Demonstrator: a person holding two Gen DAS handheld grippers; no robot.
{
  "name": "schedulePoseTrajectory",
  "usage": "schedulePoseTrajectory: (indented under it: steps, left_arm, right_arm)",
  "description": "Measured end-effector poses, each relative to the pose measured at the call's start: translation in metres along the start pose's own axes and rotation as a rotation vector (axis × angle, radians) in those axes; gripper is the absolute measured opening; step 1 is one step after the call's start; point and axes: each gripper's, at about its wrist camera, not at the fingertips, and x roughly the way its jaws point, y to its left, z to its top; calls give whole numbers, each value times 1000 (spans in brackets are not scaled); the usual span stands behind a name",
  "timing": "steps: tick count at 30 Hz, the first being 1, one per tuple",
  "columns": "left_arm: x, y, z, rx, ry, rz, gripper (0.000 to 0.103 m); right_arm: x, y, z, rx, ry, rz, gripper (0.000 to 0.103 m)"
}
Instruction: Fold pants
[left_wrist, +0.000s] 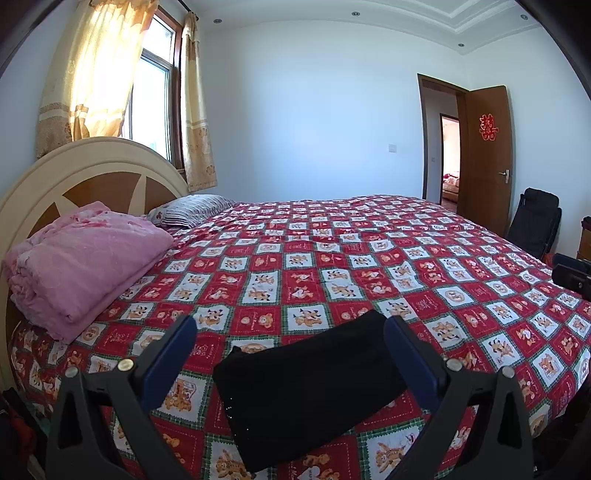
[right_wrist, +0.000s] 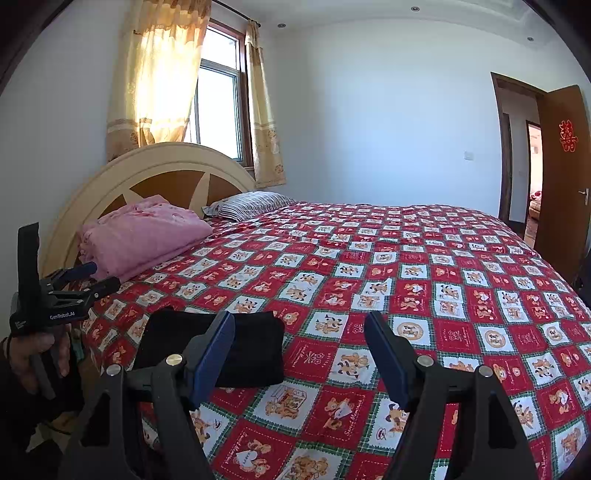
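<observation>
now we hold both grippers wide and empty, left gripper (left_wrist: 290, 325) above the folded pants (left_wrist: 314, 387) near the bed's (left_wrist: 369, 258) edge, right gripper (right_wrist: 299, 328) beside them, its left finger (right_wrist: 212, 354) hiding part.

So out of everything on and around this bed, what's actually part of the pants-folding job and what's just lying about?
Part of the job:
- folded black pants, flat on the bedspread
- left tongs, open
- right tongs, open, beside the pants

Just lying about:
- pink blanket, folded by the headboard
- striped pillow
- black folding chair
</observation>
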Motion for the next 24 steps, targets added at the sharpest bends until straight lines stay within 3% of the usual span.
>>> schedulePoseTrajectory:
  steps: [14, 24]
  left_arm:
    - [2, -2, 0, 2, 14, 2, 103]
    - [-5, -7, 3, 14, -24, 2, 103]
  right_arm:
    - [-4, 2, 0, -13, -12, -2, 74]
    - [-6, 7, 1, -31, -20, -5, 74]
